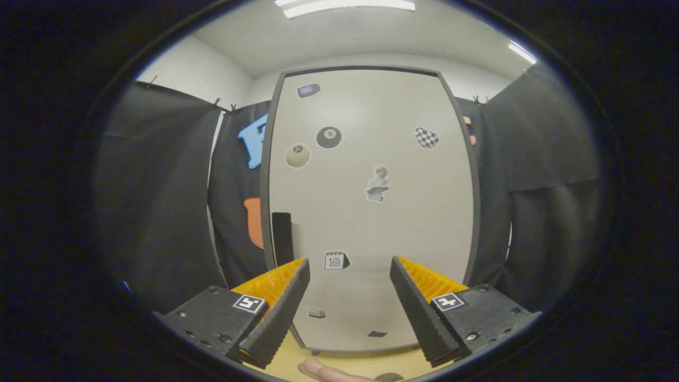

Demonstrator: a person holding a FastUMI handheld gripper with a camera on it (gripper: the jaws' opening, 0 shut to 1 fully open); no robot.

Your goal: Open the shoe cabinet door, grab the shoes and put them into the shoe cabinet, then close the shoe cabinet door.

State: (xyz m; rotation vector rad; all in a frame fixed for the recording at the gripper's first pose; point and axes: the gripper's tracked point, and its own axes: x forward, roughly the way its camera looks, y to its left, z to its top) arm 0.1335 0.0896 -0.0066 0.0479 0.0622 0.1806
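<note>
Straight ahead stands the tall pale grey shoe cabinet door (371,212), framed by a thin dark grey edge, and it sits flush in that frame, closed. Stickers dot its face: a black billiard ball sticker (329,137) high up, a cream ball sticker (297,156) just below and toward the door's left edge, a checkered heart sticker (427,138) near the right edge, a small grey bust sticker (377,183) about mid-door, and a calendar sticker (336,260) lower down. A flat black rectangular handle (282,237) hugs the left edge of the door at mid-height.

The gripper (350,276) hangs in front of the door with its two ribbed fingers (286,297) spread wide, nothing between them, both apart from the door. The calendar sticker shows in the gap between the fingertips, beyond them.

The foot of the cabinet meets a light wooden floor (350,363), partly masked by the fingers. Two small stickers near the door's bottom edge are too small to make out. A fingertip of a person's hand (323,371) pokes in below the gripper, cut off; a dark rounded shape beside it is unclear. Black cloth (159,212) hangs on both sides of the cabinet.
</note>
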